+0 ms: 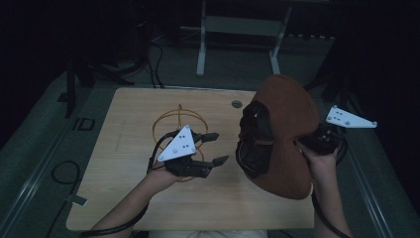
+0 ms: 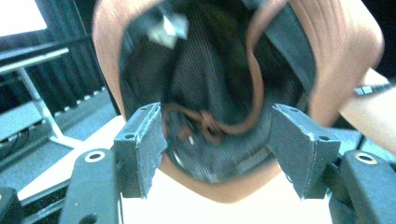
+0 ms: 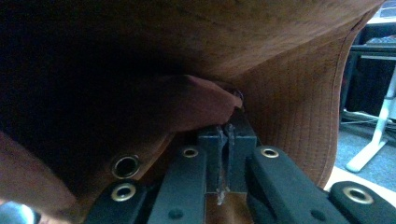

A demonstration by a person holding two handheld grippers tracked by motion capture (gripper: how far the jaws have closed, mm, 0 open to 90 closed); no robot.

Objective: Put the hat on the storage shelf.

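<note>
The right claw (image 3: pixel 227 135) is clamping its jaws tight on a fold of a brown cap (image 1: pixel 289 134), holding it lifted above the right side of the table (image 1: pixel 129 198), near the right edge. In the right gripper view the two black jaws are pressing together with the ribbed brown fabric pinched between them, a metal eyelet (image 3: pixel 125 166) showing just to their left. From that grip the cap is hanging in the air rather than resting on the wood, its long axis running from the far edge towards the near edge, and its dark lined inside (image 1: pixel 256 139) is turning towards the person's left.

The left claw (image 1: pixel 215 148) is hovering with its jaws spread wide and nothing between them, over the middle of the table and pointing right, straight at the cap's opening. In the left gripper view the hollow of the cap, with its mesh lining and brown strap (image 2: pixel 254 88), is lying squarely between and beyond the parted jaws. The left claw is therefore the free one, near the cap's open side but not touching it. Beneath it a wire ring stand (image 1: pixel 173 119) is resting on the table, towards the far edge.
</note>
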